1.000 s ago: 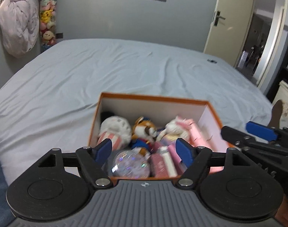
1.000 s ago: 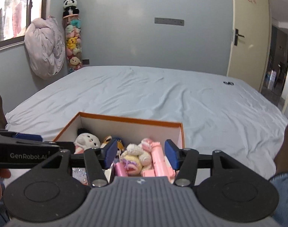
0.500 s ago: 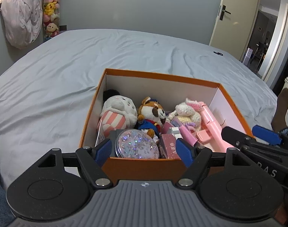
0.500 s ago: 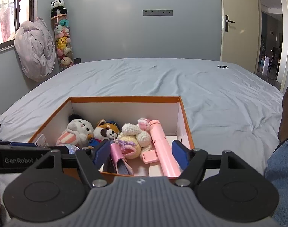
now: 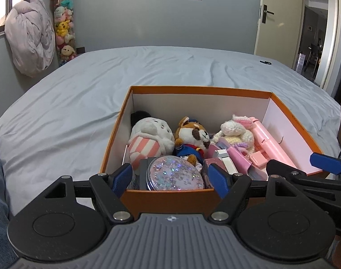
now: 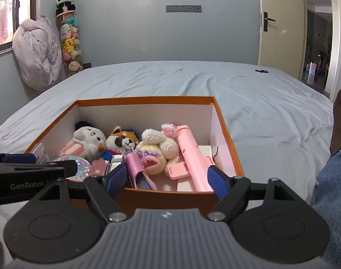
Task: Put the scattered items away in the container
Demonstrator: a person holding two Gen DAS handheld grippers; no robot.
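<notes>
An orange box [image 5: 199, 88] with white inner walls sits on the bed. It holds a white plush in pink stripes [image 5: 150, 136], a fox plush [image 5: 193, 136], a crocheted bunny [image 5: 235, 134], a pink stick-shaped gadget [image 5: 269, 145], a pink wallet [image 5: 237, 159] and a glittery round case [image 5: 175, 173]. My left gripper [image 5: 169, 178] hangs open over the box's near wall, holding nothing. My right gripper [image 6: 166, 180] is over the same wall of the box [image 6: 145, 99], further right, near the gadget [image 6: 190, 154]. Its jaws are opening, with nothing gripped.
The blue-grey bedsheet [image 5: 80, 103] spreads around the box. A small black item [image 5: 265, 62] lies far back right. A bundled jacket [image 5: 29, 42] and a tube of plush toys [image 5: 64, 27] hang at the left wall. A person's jeans-clad leg [image 6: 336, 179] is at right.
Both grippers have sunk toward the box's near wall, and the box's inside now shows more fully. The right gripper's jaws have spread wider.
</notes>
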